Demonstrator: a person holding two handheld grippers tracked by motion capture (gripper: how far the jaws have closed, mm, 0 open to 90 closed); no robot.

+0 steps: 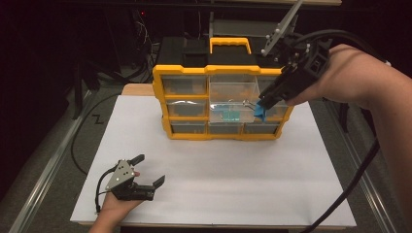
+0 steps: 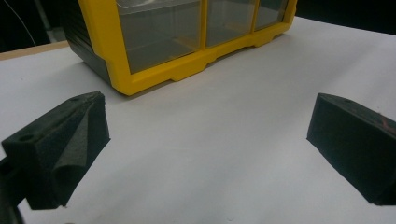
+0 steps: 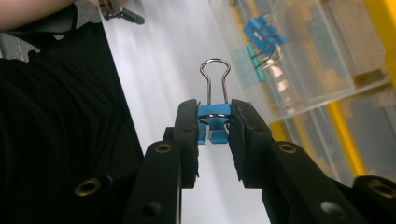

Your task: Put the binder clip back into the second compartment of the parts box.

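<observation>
the right gripper (image 3: pixel 214 135) clenched a blue binder clip (image 3: pixel 214 122), open drawer (image 3: pixel 299 60) at upper right; left gripper (image 1: pixel 145 170) lay released.

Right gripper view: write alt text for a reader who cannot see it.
The right tongs are shut on a blue binder clip, its wire handle pointing away. Beyond it, at upper right, a clear drawer of the yellow organizer holds more clips.

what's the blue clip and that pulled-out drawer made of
Blue binder clip: looks like painted sheet metal, with a shiny bent-wire handle, held in the right tool. Pulled-out drawer: probably clear glossy plastic, since clips inside show through its walls. Yellow cabinet frame: likely opaque moulded plastic.
</observation>
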